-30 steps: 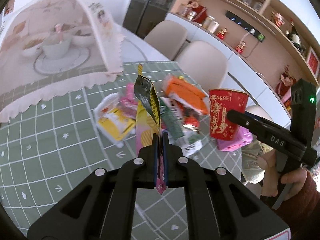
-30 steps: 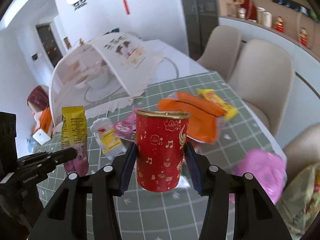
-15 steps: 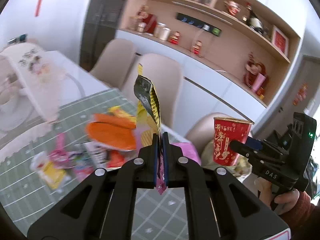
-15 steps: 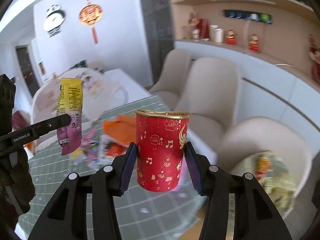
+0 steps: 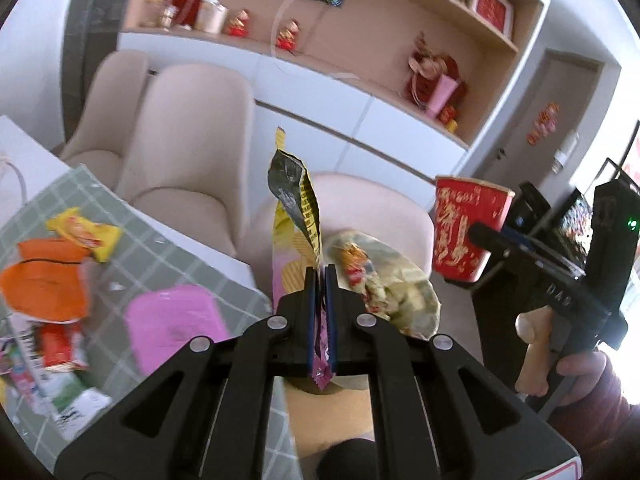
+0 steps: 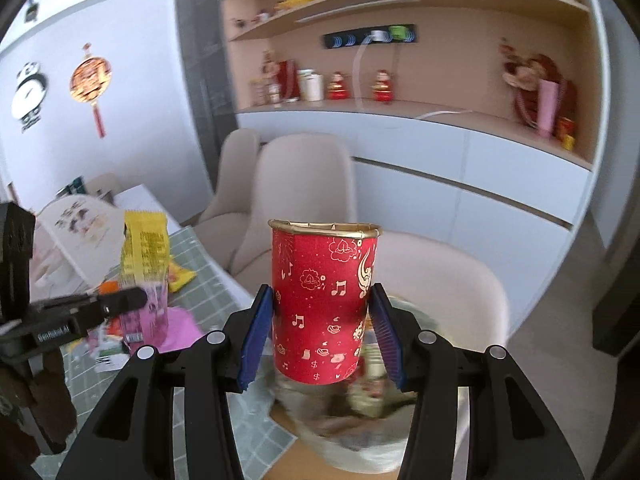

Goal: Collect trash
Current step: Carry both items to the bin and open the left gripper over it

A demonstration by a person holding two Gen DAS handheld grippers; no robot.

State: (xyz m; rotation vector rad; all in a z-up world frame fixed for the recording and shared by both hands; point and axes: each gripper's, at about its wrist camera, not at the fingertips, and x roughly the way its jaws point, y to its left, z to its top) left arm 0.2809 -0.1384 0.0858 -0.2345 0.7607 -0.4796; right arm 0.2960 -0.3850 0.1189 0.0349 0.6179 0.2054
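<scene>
Behind red cup (image 6: 324,304), blurred trash bag (image 6: 360,432)

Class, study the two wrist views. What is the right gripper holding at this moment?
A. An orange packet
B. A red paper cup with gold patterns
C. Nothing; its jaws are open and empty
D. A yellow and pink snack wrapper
B: in the right wrist view the right gripper is closed on both sides of the upright red paper cup, while the snack wrapper is pinched in the left gripper.

Wrappers (image 5: 60,276) lie on the table (image 5: 168,236), left of the trash bag (image 5: 392,280).
</scene>
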